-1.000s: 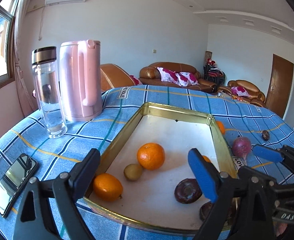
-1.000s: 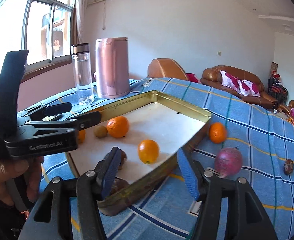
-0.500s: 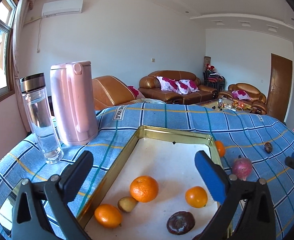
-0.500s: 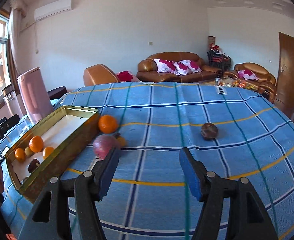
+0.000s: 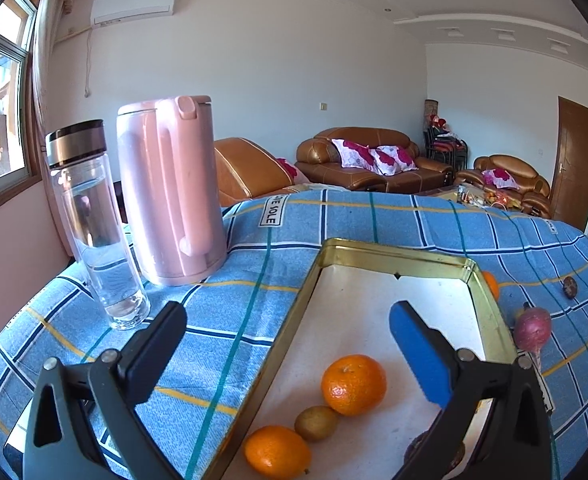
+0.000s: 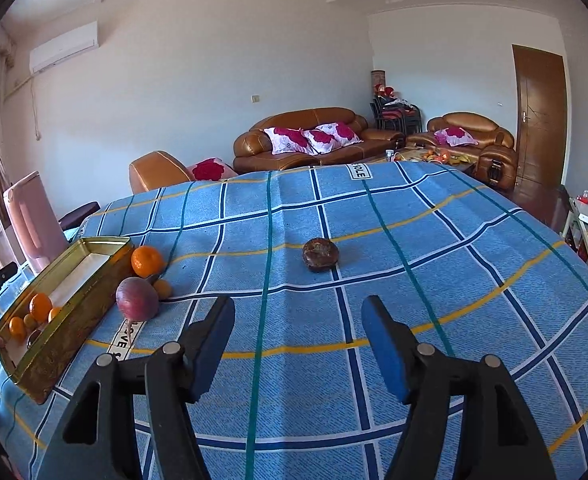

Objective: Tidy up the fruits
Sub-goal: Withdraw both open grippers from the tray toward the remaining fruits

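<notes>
Left wrist view: the left gripper [image 5: 286, 340] is hanging spread wide and gripping nothing over the gold tray [image 5: 398, 249] where oranges [image 5: 353, 385] are lying, while in the right wrist view the right gripper [image 6: 298, 344] is opening, empty, facing a dark fruit [image 6: 320, 254] alone on the blue cloth [image 6: 434, 280].

The right gripper [image 6: 298, 344] swings away from the gold tray [image 6: 60, 344] toward the dark round fruit [image 6: 320, 255] out on the blue cloth, its jaws opening with nothing between them. The left gripper [image 5: 288, 344] spreads wide and pulls back over the tray.
</notes>
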Action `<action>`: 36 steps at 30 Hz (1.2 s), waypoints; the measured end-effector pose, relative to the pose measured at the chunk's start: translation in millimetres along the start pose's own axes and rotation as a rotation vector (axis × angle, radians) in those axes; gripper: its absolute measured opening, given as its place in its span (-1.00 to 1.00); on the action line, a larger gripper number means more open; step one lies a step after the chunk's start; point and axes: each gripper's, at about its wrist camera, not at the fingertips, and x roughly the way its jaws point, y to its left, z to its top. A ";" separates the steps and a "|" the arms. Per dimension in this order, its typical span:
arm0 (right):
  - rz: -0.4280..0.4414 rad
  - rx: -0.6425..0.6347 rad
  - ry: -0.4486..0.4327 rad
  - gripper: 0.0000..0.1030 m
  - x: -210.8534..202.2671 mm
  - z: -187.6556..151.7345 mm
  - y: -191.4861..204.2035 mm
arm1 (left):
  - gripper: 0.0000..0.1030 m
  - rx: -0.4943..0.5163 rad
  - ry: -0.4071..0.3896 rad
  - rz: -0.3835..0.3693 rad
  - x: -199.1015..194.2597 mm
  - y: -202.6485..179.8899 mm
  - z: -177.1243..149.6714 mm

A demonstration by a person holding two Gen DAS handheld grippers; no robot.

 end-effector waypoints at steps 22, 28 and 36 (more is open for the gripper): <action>0.034 -0.033 -0.025 0.31 -13.4 -3.7 -7.9 | 1.00 -0.093 0.038 0.225 -5.0 34.9 -6.2; -0.130 0.029 -0.066 0.31 -52.3 0.9 -58.7 | 1.00 -0.064 0.063 0.240 11.9 29.4 -1.1; -0.294 0.093 -0.135 0.45 -108.7 6.6 -118.5 | 1.00 -0.075 0.042 0.189 12.1 31.3 -0.8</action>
